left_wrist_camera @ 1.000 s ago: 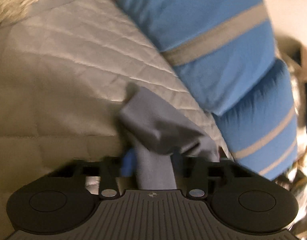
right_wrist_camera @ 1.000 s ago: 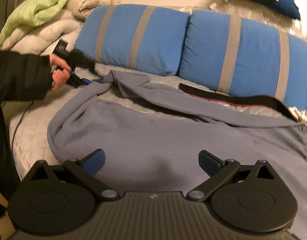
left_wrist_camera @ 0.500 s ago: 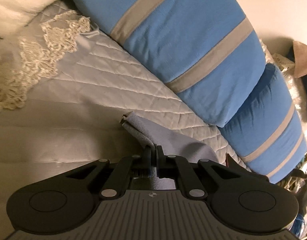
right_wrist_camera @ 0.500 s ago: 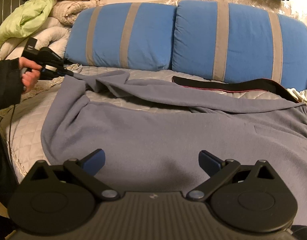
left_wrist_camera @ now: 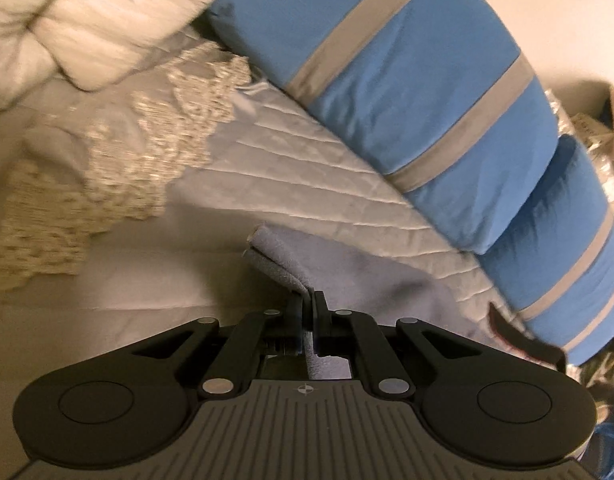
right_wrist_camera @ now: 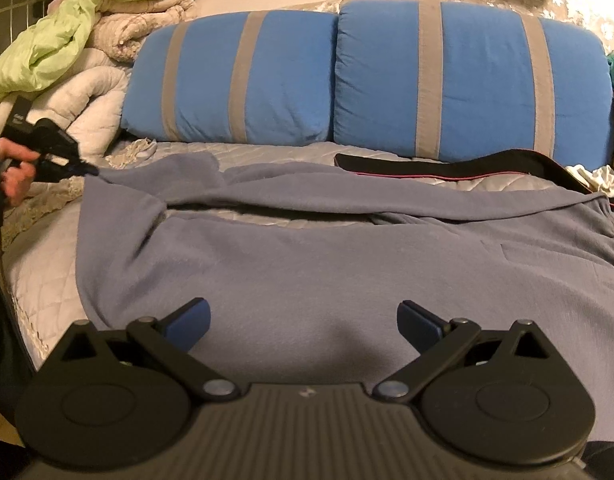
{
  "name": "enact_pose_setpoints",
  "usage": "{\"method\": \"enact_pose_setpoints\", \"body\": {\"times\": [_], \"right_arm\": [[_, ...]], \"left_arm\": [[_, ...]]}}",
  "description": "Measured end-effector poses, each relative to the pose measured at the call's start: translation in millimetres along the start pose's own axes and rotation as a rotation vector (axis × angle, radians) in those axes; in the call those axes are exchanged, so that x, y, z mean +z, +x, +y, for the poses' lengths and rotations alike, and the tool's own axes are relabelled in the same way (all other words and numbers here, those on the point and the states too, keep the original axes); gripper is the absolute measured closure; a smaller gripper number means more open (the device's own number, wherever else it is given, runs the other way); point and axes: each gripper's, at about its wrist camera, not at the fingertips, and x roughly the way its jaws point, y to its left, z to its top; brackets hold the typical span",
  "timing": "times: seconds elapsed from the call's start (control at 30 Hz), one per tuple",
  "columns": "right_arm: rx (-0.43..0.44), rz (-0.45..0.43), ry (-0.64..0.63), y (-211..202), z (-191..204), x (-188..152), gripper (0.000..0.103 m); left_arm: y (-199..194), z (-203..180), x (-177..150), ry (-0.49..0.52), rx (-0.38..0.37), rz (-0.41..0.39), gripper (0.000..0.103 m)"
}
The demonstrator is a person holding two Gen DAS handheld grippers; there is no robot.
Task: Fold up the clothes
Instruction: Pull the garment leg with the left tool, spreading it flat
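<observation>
Since a second ago the left claw [left_wrist_camera: 307, 312] has clamped the grey-blue garment's [right_wrist_camera: 307, 264] corner and drawn it left, stretching that edge. Nearest, the right claw [right_wrist_camera: 303, 320] hangs spread above the garment, which lies rumpled across the bed [right_wrist_camera: 39, 300], no fold yet. Farther off a black belt [right_wrist_camera: 447, 168] rests beside it, before blue pillows [right_wrist_camera: 467, 80].

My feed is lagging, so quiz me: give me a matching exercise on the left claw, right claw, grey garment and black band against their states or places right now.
Things:
1. left claw
2. right claw
3. grey garment
4. black band

States or places:
A. open, nothing between its fingers
B. lying in front of the blue pillows
C. shut on a sleeve end
D. spread over the bed

Pairs: 1-C, 2-A, 3-D, 4-B
</observation>
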Motion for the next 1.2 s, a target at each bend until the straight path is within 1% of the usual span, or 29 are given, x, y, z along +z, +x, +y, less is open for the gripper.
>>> {"method": "enact_pose_setpoints", "body": {"times": [0.13,0.3,0.4,0.43,0.47,0.53,0.57,0.67,0.73,0.8,0.9,0.93,0.97,1.0,1.03,1.07,1.2], "right_arm": [[-0.001,-0.001,-0.007,-0.2,0.8,-0.6,0.0],[-0.004,-0.004,-0.007,-0.3,0.5,-1.5,0.0],[-0.004,-0.005,-0.007,-0.3,0.9,-1.6,0.0],[-0.005,-0.004,-0.008,-0.1,1.0,-1.7,0.0],[-0.007,-0.002,-0.01,0.3,1.2,-1.9,0.0],[-0.01,-0.001,-0.013,0.7,1.8,-2.1,0.0],[-0.011,0.0,-0.015,0.7,2.3,-1.9,0.0],[-0.013,0.003,-0.017,1.1,3.4,-2.0,0.0],[-0.013,0.006,-0.019,1.8,4.1,-2.2,0.0],[-0.014,0.009,-0.02,2.3,4.4,-2.3,0.0],[-0.014,0.011,-0.022,3.5,4.3,-2.7,0.0],[-0.015,0.012,-0.023,3.6,4.3,-2.8,0.0],[-0.015,0.012,-0.023,3.8,4.4,-2.9,0.0],[-0.016,0.013,-0.024,3.9,4.6,-3.0,0.0],[-0.016,0.014,-0.026,4.1,4.6,-3.1,0.0],[-0.017,0.015,-0.029,4.2,5.0,-3.3,0.0],[-0.015,0.017,-0.038,4.5,6.4,-3.7,0.0]], "left_arm": [[-12.9,4.6,-7.2,0.028,0.068,0.01,0.099],[-15.3,10.5,-13.7,0.049,0.156,0.037,0.098],[-11.6,11.5,-11.9,0.056,0.178,0.046,0.096],[-9.9,13.4,-10.4,0.041,0.171,0.044,0.09],[-8.1,15.4,-8.8,0.026,0.165,0.041,0.079],[-4.7,21.7,-5.2,-0.021,0.157,0.03,0.068],[-2.9,25.3,-3.2,-0.047,0.155,0.024,0.065],[3.0,33.5,1.6,-0.101,0.138,0.021,0.064],[5.8,37.3,4.0,-0.121,0.134,0.013,0.064],[6.9,37.9,6.1,-0.121,0.138,0.005,0.064],[7.5,36.8,9.2,-0.111,0.147,-0.006,0.067],[7.6,36.5,10.2,-0.107,0.15,-0.01,0.081],[7.4,34.8,11.4,-0.098,0.153,-0.012,0.086],[6.4,31.6,12.6,-0.082,0.155,-0.013,0.086],[5.1,27.6,13.9,-0.06,0.159,-0.016,0.093],[3.9,22.3,15.4,-0.031,0.166,-0.016,0.098],[-1.9,-0.1,20.9,0.09,0.207,-0.033,0.098]]}}
